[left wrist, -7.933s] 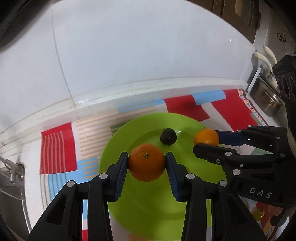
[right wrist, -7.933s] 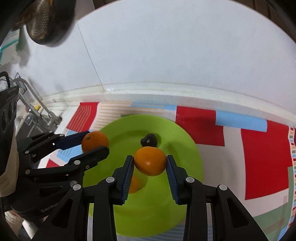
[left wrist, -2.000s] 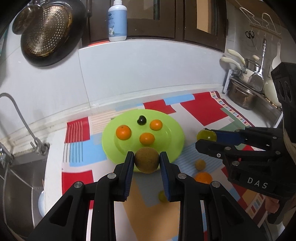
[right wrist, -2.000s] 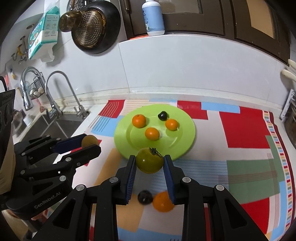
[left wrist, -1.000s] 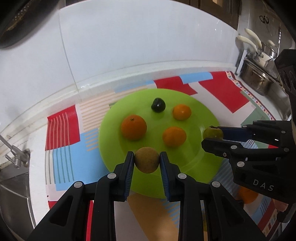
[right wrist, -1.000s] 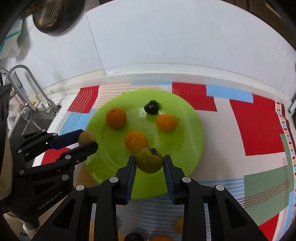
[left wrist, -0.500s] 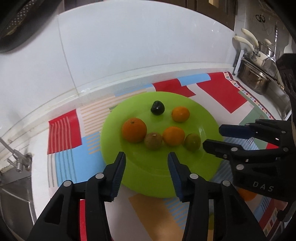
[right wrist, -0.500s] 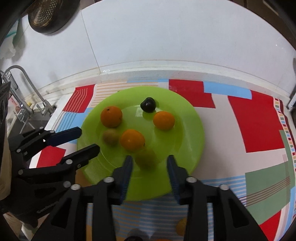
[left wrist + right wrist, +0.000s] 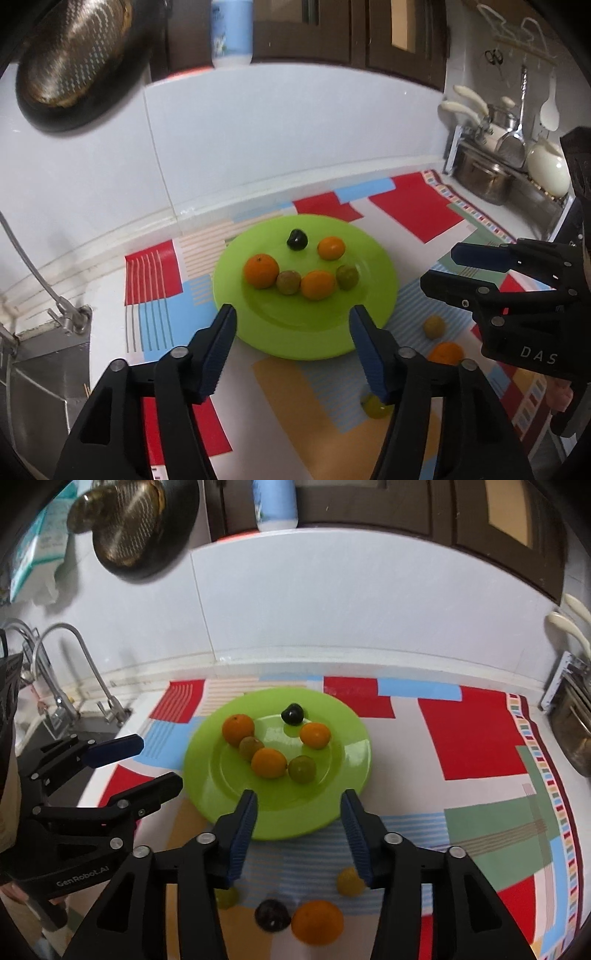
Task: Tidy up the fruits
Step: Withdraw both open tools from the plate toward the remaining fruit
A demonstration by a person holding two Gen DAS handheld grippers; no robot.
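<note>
A green plate [image 9: 258, 317] [image 9: 351, 771] sits on a colourful mat. It holds three oranges, a brown fruit [image 9: 288, 282] [image 9: 250, 747], a green fruit [image 9: 347, 277] [image 9: 302, 769] and a dark fruit [image 9: 297, 239] [image 9: 292, 713]. My left gripper [image 9: 293, 349] is open and empty above the plate's near edge. My right gripper [image 9: 298, 829] is open and empty, also near the plate's near edge. Loose on the mat lie an orange [image 9: 317, 921] [image 9: 445, 352], a dark fruit [image 9: 272, 915], a yellow fruit [image 9: 349, 881] [image 9: 434, 326] and a green fruit [image 9: 226, 897] [image 9: 373, 406].
A sink with taps [image 9: 59, 686] lies left of the mat. A white wall runs behind it, with a hanging strainer [image 9: 74, 55] and a bottle [image 9: 232, 33] above. Pots and utensils [image 9: 491, 177] stand at the right.
Both grippers set their fruits on the plate, opened and pulled back and up. The brown and green fruits now lie beside the middle orange.
</note>
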